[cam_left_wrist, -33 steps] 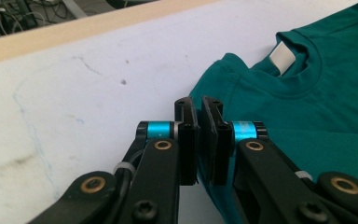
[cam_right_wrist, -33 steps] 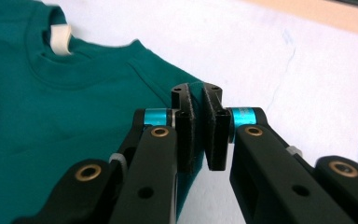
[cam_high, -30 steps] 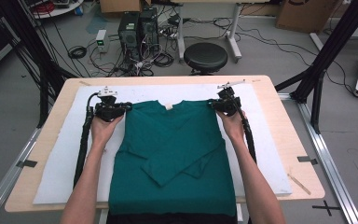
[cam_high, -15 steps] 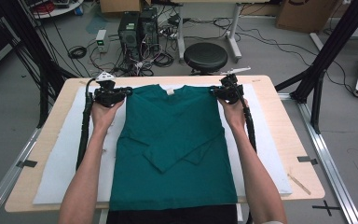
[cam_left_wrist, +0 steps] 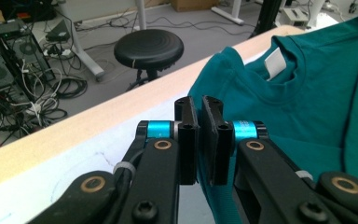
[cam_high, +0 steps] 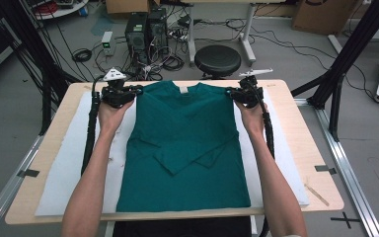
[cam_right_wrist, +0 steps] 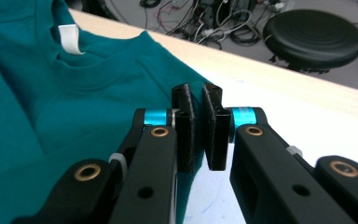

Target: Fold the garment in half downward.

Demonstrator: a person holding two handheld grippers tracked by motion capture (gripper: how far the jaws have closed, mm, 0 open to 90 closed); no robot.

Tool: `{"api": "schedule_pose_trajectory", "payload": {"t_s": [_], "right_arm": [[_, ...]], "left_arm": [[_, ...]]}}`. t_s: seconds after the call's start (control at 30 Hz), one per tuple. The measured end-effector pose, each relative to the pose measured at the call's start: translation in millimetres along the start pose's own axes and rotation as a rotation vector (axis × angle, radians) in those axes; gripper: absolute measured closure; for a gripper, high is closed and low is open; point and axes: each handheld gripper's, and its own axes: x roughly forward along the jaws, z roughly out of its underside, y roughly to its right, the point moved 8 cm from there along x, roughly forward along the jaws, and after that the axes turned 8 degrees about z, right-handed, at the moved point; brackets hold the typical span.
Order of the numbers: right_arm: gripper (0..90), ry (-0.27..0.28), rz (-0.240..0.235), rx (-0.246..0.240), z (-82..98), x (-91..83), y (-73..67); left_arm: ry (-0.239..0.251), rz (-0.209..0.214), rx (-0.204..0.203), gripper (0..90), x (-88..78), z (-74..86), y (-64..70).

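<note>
Garment: a teal long-sleeved shirt (cam_high: 185, 148) lay front-down on a white mat (cam_high: 64, 173) covering the wooden bench (cam_high: 296, 133); its collar pointed at the far edge, and its hem reached the near edge.
Sleeves: both were folded inward across the back, crossing below the middle of the shirt.
Collar label: a white label (cam_left_wrist: 274, 63) sat inside the neckline, visible in the left gripper view and in the right gripper view (cam_right_wrist: 70, 39).
Left tool: the left tool (cam_left_wrist: 199, 140) was clamped on the shirt's left shoulder edge, with the teal cloth pinched between its closed pads; in the high view (cam_high: 128, 95) it sat at the far left corner of the shirt.
Right tool: the right tool (cam_right_wrist: 199, 135) was clamped on the right shoulder edge, with a fold of cloth caught between the pads; in the high view (cam_high: 241, 95) it sat at the far right corner of the shirt.
Forearms: both entered from the near edge and ran alongside the shirt, one on each side.
Surroundings: a black round stool (cam_high: 217, 60) stood on the floor just beyond the bench's far edge, near computer towers (cam_high: 144, 30) and loose cables.
</note>
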Motion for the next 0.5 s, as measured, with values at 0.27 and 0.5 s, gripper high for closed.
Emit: {"api": "schedule_pose_trajectory", "payload": {"t_s": [0.27,0.5], "right_arm": [[85.3,-0.021,-0.042,-0.032,11.7,-3.4,-7.2],[85.3,-0.034,-0.081,-0.057,33.0,-16.3,-13.2]], "left_arm": [[-0.031,0.034,-0.005,84.7,-9.8,19.4,4.7],[-0.049,0.083,0.004,84.6,-23.3,34.2,19.3]]}}
